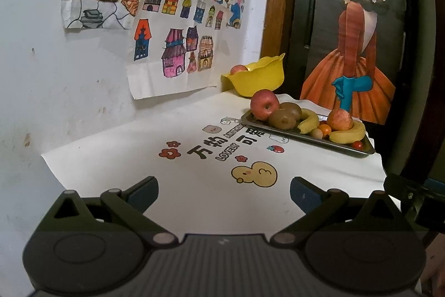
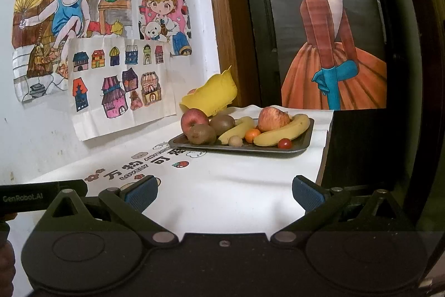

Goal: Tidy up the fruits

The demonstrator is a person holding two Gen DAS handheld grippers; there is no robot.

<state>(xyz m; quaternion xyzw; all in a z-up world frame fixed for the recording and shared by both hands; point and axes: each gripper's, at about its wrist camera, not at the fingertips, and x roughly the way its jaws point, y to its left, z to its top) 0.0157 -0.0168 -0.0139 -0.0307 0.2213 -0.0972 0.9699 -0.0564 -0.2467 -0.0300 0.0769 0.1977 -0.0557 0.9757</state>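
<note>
A dark metal tray (image 2: 239, 151) (image 1: 306, 137) at the far right of the table carries two red apples (image 2: 193, 119) (image 1: 264, 103), two brown kiwis (image 2: 201, 134) (image 1: 282, 118), two bananas (image 2: 283, 134) (image 1: 347, 134), a small orange (image 2: 252, 135), a pale round fruit (image 2: 235, 141) and a cherry tomato (image 2: 284, 143). Behind it stands a yellow bowl (image 2: 214, 95) (image 1: 258, 77) with one apple (image 1: 238, 69) inside. My left gripper (image 1: 224, 194) and right gripper (image 2: 224, 192) both hover open and empty over the near part of the table, well short of the tray.
A white cloth (image 1: 200, 163) with cartoon print covers the table. Drawings (image 2: 122, 80) hang on the wall to the left. A dark door with a poster of a figure in an orange dress (image 2: 333, 46) stands behind the tray. The table's right edge (image 2: 324, 155) drops off beside the tray.
</note>
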